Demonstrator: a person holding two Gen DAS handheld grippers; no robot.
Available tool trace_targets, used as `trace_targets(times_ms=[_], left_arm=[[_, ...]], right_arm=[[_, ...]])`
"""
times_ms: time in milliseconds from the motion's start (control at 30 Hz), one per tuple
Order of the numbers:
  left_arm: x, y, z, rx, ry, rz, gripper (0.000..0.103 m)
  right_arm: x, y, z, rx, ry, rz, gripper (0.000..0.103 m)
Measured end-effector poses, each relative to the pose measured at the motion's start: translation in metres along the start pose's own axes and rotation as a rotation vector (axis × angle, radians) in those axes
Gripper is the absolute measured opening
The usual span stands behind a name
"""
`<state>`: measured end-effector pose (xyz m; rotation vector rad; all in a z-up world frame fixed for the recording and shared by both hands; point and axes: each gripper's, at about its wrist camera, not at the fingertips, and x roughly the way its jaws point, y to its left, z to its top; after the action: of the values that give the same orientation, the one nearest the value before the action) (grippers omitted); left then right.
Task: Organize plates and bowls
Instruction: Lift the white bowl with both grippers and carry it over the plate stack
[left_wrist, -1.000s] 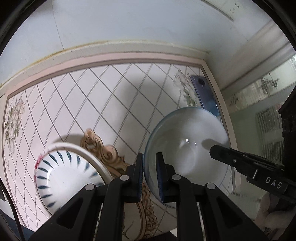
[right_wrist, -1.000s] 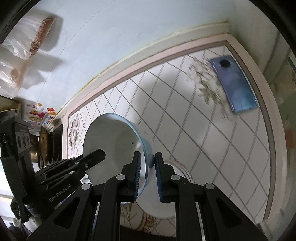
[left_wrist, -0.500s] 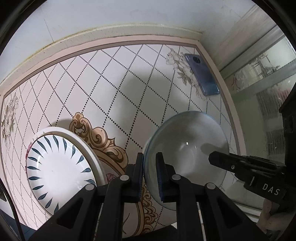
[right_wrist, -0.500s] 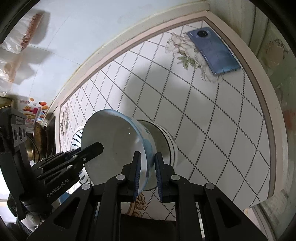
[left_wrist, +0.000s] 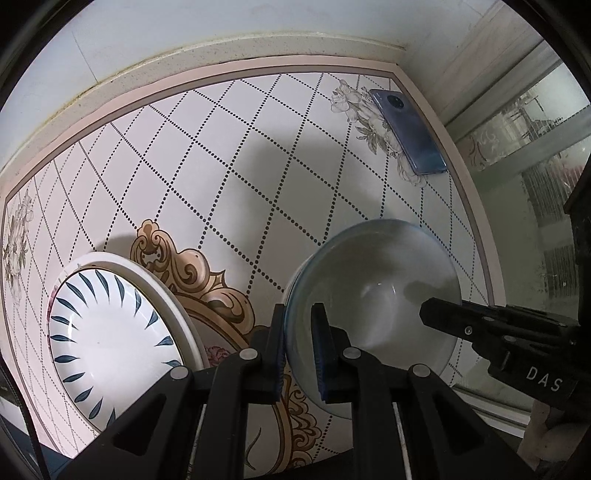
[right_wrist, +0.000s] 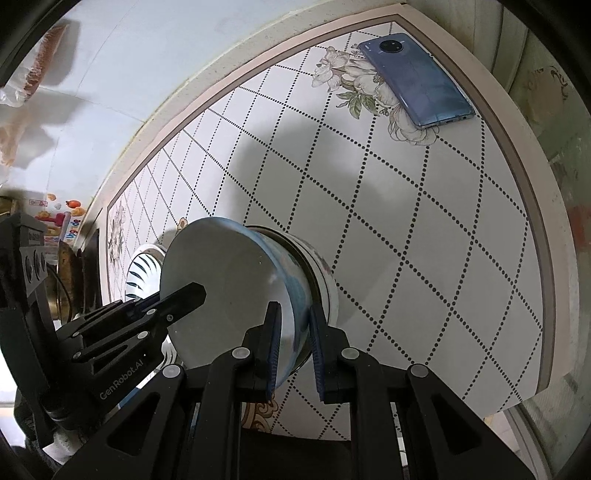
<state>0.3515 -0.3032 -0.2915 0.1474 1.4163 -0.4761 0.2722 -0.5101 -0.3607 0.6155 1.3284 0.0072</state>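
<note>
Both sets of fingers, left gripper (left_wrist: 298, 345) and right gripper (right_wrist: 294, 345), clamped on glossy round bowl (left_wrist: 373, 295) rim above patterned surface (left_wrist: 229, 155)

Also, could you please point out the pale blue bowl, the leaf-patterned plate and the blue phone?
pale blue bowl (left_wrist: 373, 295), left wrist view, inner wall
leaf-patterned plate (left_wrist: 107, 332), left wrist view, centre
blue phone (right_wrist: 417, 79), right wrist view, back

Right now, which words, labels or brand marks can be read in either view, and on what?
"DAS": on the right tool's body, left wrist view.
"GenRobot.AI": on the left tool's body, right wrist view.
Colourful sticker at the left edge: print too blurred.
Phone: no legible text.
</note>
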Motion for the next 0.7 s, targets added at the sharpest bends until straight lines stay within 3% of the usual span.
trace_targets(times_ms=[500, 567, 700], left_arm=[[-0.010, -0.004, -0.001, 0.016, -0.004, 0.033, 0.012], [-0.022, -0.005, -0.002, 0.024, -0.021, 0.041, 0.012], [-0.048, -0.008, -0.005, 0.049, -0.073, 0.035, 0.020]], right_arm=[[-0.002, 0.001, -0.001, 0.008, -0.004, -0.034, 0.021], [-0.008, 0.004, -0.003, -0.002, -0.017, -0.061, 0.028], [-0.033, 0.014, -0.011, -0.026, -0.078, -0.097, 0.056]])
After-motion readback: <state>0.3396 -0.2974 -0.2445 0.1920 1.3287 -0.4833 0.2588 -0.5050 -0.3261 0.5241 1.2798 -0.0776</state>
